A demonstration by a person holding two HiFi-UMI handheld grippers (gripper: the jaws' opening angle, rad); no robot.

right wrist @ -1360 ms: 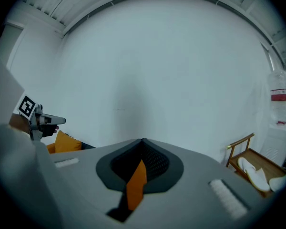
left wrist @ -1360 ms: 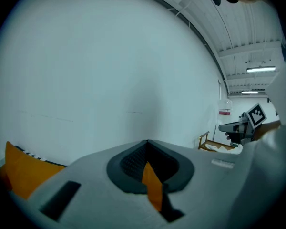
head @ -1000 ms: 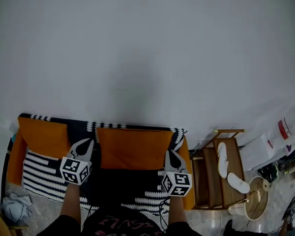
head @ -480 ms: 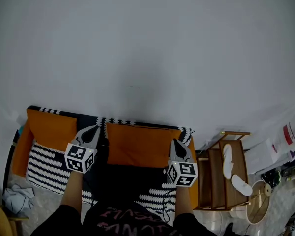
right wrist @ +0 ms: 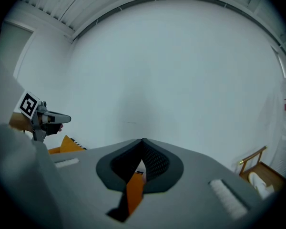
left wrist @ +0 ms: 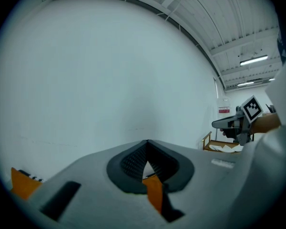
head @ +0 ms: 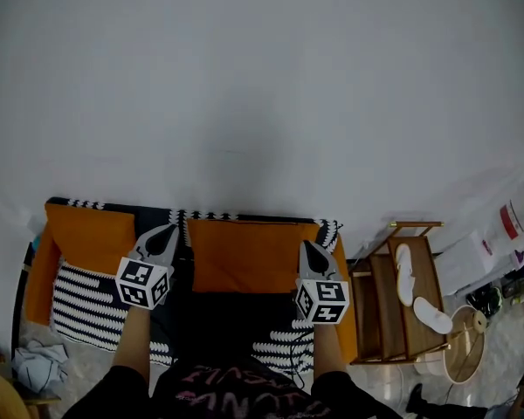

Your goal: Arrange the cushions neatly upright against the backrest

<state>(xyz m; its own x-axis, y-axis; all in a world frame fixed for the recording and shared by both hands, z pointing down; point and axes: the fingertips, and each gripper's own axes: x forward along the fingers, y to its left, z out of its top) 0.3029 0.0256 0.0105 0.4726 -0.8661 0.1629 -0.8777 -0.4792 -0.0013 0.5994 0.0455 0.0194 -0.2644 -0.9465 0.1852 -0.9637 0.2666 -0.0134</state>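
Because both of its upper corners are pinched, the middle orange cushion [head: 247, 256] sits square between the tongs. The left gripper [head: 168, 231] is clenched on its left corner and the right gripper [head: 308, 246] on its right, apparently to stand it upright against the throw-covered backrest [head: 211, 216]. A second orange cushion [head: 89, 236] leans left of the left gripper, and a wooden slipper rack [head: 374, 312] stands beyond the right one.

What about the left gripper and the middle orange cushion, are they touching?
Touching. In the left gripper view, the left gripper has its jaws closed on an orange strip of the middle cushion, with no gap showing between the pads and the fabric.
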